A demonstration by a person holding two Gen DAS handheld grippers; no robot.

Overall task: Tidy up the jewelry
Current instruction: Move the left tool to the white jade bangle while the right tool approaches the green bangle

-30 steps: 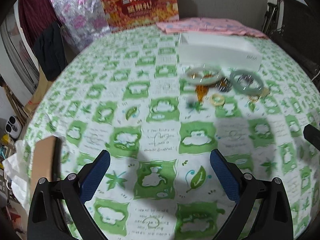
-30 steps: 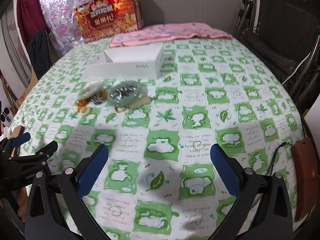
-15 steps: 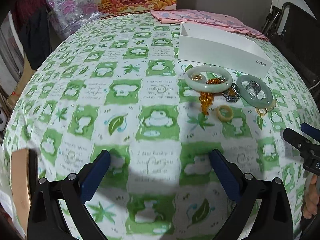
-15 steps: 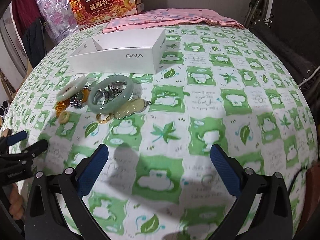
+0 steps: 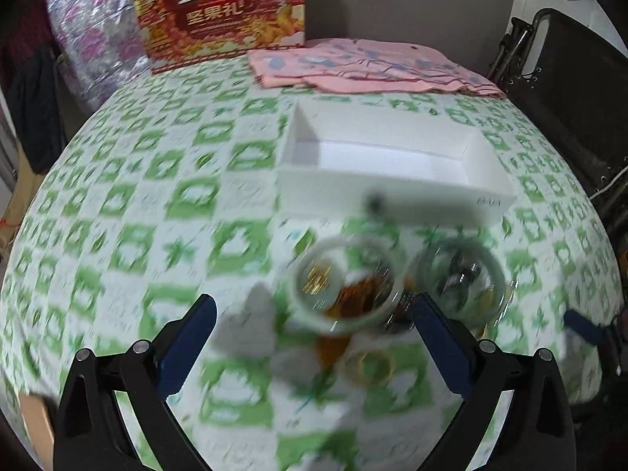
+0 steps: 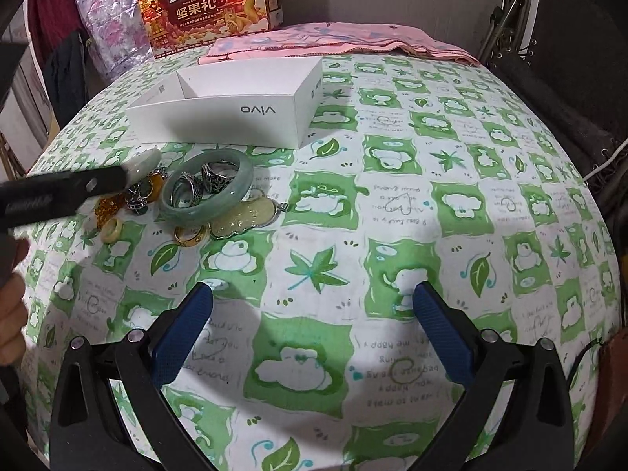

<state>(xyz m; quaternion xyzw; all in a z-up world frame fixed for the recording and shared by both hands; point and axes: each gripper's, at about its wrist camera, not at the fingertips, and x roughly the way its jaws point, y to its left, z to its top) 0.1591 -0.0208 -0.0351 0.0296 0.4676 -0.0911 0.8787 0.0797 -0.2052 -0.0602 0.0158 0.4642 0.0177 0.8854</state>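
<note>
A heap of jewelry lies on the green-and-white tablecloth in front of an open white box (image 6: 219, 121). A green bangle (image 6: 243, 180) rings some silver rings (image 6: 214, 178). Beside it lie a pale pendant (image 6: 243, 219), a gold ring (image 6: 190, 235), a cream ring (image 6: 112, 229) and amber beads (image 6: 106, 206). A white bangle (image 6: 143, 161) is partly hidden behind one of my left gripper's fingers (image 6: 59, 192). The blurred left wrist view has my left gripper (image 5: 312, 333) open, just short of the white bangle (image 5: 294, 290), with the box (image 5: 392, 200) behind. My right gripper (image 6: 312, 333) is open over bare cloth, nearer than the heap.
A red gift box (image 6: 212, 8) and a folded pink cloth (image 6: 333, 39) sit at the table's far edge. A dark chair (image 6: 569, 59) stands on the right. A person's hand (image 6: 11, 306) shows at the left edge. A brown object (image 6: 612, 392) lies at the right rim.
Both grippers have moved forward toward the jewelry heap, still open. The left one has come up close to the white bangle, and its finger now crosses the right wrist view.
</note>
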